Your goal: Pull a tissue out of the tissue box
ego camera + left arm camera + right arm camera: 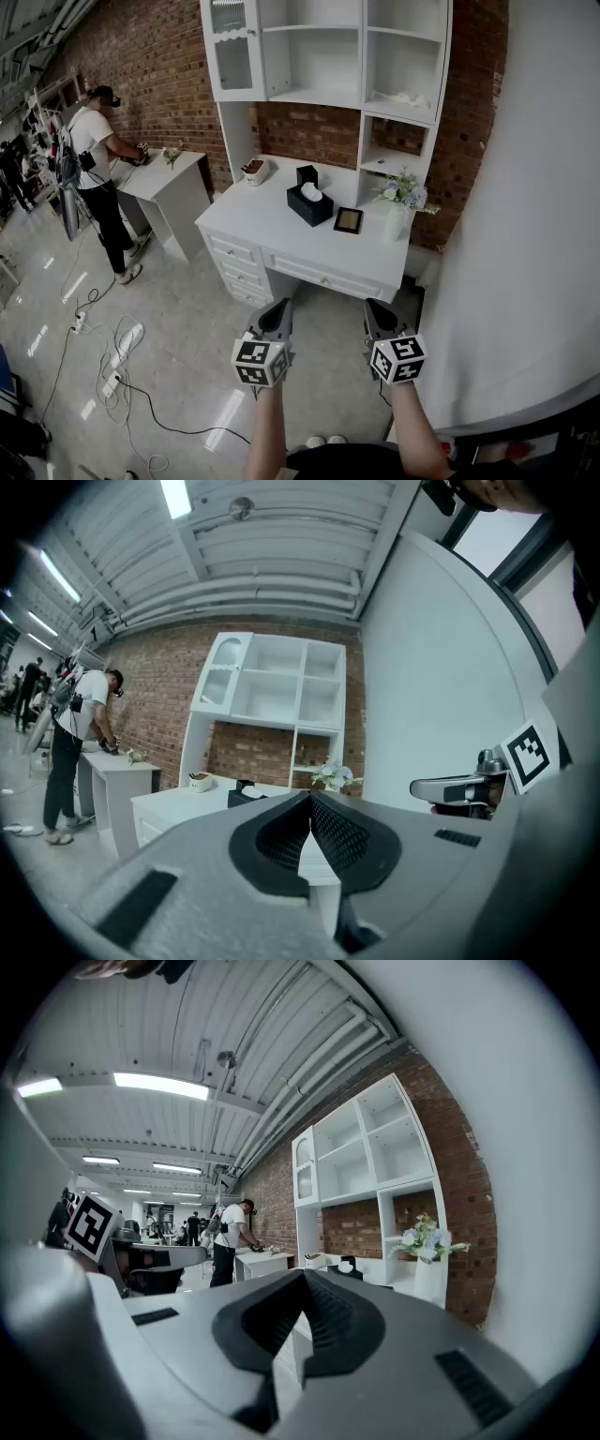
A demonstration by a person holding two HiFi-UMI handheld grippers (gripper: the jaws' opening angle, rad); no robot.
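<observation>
Loc.: tissue box (309, 204) on desk (262, 230), 12 o'clock from both tongs, well apart. Closed and empty: left tongs (279, 309), right tongs (375, 309). The tissue (312, 192) is likely light, soft, tear-prone; pinch protruding tuft at top ctr.

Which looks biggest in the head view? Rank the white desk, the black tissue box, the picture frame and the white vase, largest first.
1. White desk, by far.
2. Black tissue box.
3. White vase and picture frame: look alike, so unranked.
The three small things stand on the desk, similarly far away.
</observation>
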